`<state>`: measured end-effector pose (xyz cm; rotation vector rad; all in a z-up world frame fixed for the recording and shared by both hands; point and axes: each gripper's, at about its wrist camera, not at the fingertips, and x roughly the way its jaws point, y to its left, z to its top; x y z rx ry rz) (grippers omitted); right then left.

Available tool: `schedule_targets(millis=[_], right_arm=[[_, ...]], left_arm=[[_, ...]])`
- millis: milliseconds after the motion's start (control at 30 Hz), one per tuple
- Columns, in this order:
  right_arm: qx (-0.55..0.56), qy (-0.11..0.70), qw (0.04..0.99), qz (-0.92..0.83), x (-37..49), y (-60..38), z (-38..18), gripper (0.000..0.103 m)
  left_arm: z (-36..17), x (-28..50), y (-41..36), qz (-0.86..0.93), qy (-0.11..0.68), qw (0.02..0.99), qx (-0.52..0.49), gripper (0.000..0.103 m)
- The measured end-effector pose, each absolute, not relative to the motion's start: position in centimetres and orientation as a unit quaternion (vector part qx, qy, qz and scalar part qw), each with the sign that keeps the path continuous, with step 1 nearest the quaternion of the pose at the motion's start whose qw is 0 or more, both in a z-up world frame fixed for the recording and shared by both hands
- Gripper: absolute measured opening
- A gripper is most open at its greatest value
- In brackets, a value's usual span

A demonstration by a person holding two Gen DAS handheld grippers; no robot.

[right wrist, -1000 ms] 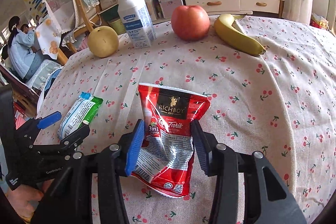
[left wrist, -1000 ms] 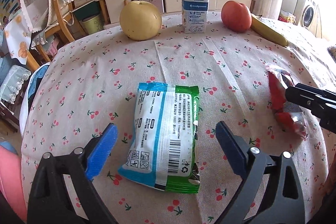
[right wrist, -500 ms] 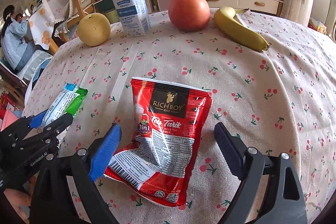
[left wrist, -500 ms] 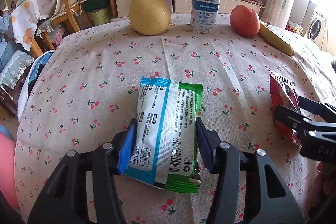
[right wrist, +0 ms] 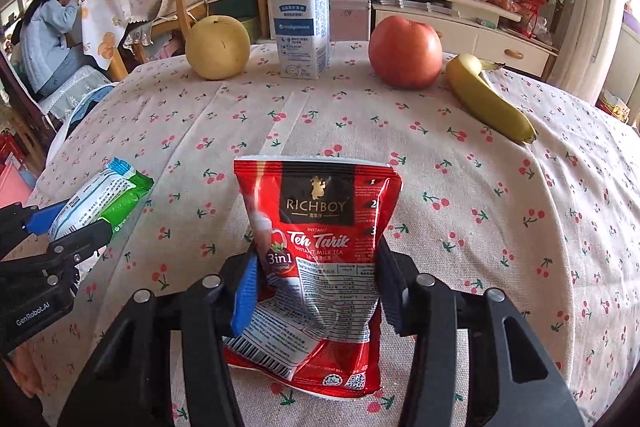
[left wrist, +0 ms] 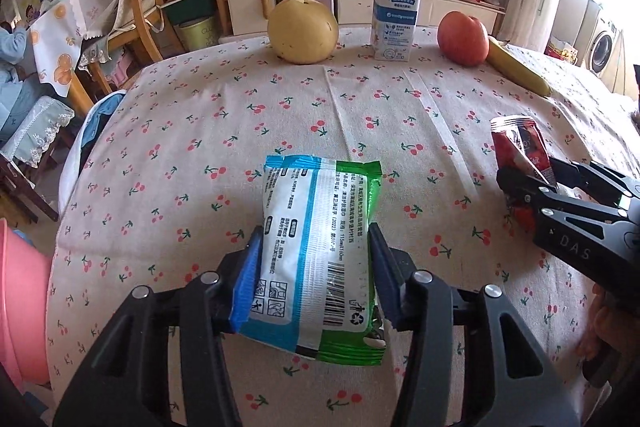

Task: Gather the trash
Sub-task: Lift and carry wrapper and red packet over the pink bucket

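Wrappers are held by both grippers above the counter [left wrist: 280, 115] with the cherry-print cloth. The left gripper [left wrist: 316, 275] has its jaws clenched on the sides of the blue and green packet [left wrist: 320, 247]. The right gripper [right wrist: 316, 283] has its jaws clenched on the red Teh Tarik sachet [right wrist: 320, 251], which is crumpled. At the far edge stand a pear [right wrist: 217, 48], a closed milk bottle [right wrist: 300, 19], an apple [right wrist: 405, 52] and a banana [right wrist: 488, 99]. What the bottle contains cannot be seen.

tea sachet [right wrist: 320, 251]: glossy crinkled foil | wipes pack [left wrist: 320, 251]: shiny plastic film | tabletop [left wrist: 240, 131]: matt woven cloth | tongs [left wrist: 314, 279]: matt black plastic
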<state>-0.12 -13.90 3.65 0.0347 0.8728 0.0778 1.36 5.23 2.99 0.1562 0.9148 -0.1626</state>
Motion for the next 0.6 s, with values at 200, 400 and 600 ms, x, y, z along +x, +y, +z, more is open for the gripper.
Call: schedule_targets(millis=[200,400,600], right_arm=[[0.020,0.407,0.911,0.053,-0.7,-13.2,4.6,0.050],[0.024,0.400,0.913,0.073,-1.6,-12.2,5.3,0.050],[0.030,0.392,0.916,0.080,-2.7,-11.8,6.4,0.051]], left_arm=[[4.3,-0.4,6.6,-0.076,0.429,0.898,0.067,0.051],[5.7,-2.1,8.5,-0.071,0.416,0.904,0.062,0.051],[6.2,-3.6,10.9,-0.057,0.402,0.912,0.052,0.052]])
